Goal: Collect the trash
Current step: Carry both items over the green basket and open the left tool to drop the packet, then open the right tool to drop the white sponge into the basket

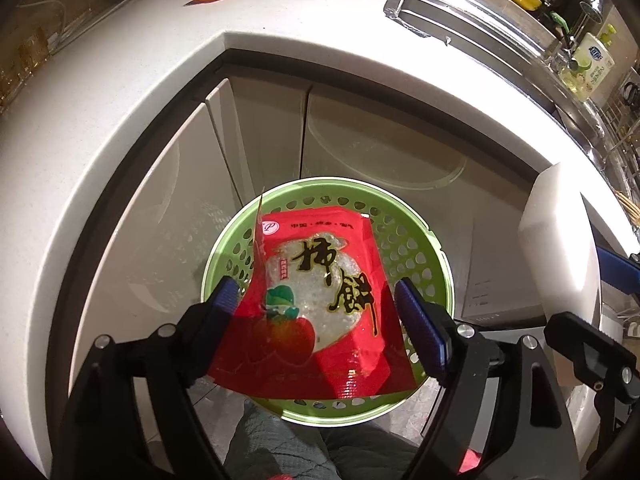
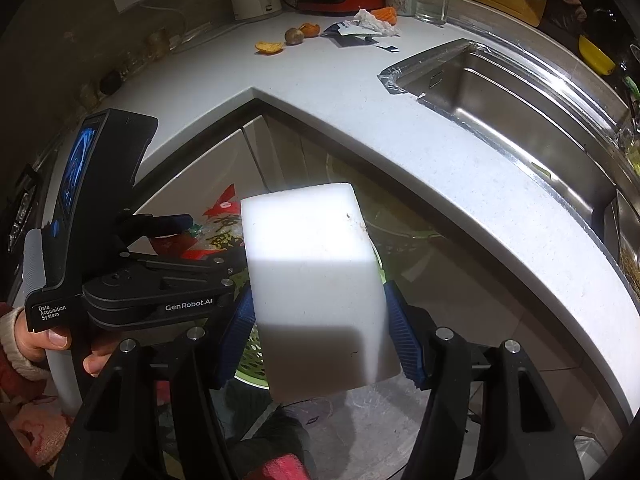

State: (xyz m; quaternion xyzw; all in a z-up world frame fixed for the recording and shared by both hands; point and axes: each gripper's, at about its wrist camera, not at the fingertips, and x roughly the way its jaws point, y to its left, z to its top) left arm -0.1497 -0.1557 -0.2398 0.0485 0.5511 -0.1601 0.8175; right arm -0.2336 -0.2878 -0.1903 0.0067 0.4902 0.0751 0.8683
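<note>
Red snack wrapper (image 1: 316,312): seen in the left wrist view lying across the mouth of the green perforated basket (image 1: 420,236), which stands on the floor below the inner corner of the white countertop (image 1: 304,12). One torn flap is stood up at the far left edge. The left gripper (image 1: 320,316) is spread wide, its blue pads on either side of the wrapper and not pressing it; the wrapper is judged released.

Handling, judged: thin crinkled film with a clear window, very light, limp, somewhat slippery. It would fold rather than resist. If it were to be retaken, an edge or the raised flap would be pinched, not the flat face.

White foam block (image 2: 320,288): clamped between the pads of the right gripper (image 2: 320,320) on two opposite side faces, held just above the basket. It is judged light, stiff yet dentable and crumbly at corners; the grip across flat faces appears sound. A few dark specks are noted on it.

Remaining trash is seen at the back of the countertop: orange peel (image 2: 269,47), a small brown fruit (image 2: 294,35), crumpled tissue (image 2: 374,20) and torn packaging (image 2: 352,32), well apart from the basket. The peel is judged soft and possibly damp, and the tissue easily crushed. The steel sink (image 2: 512,92) lies to the right.
</note>
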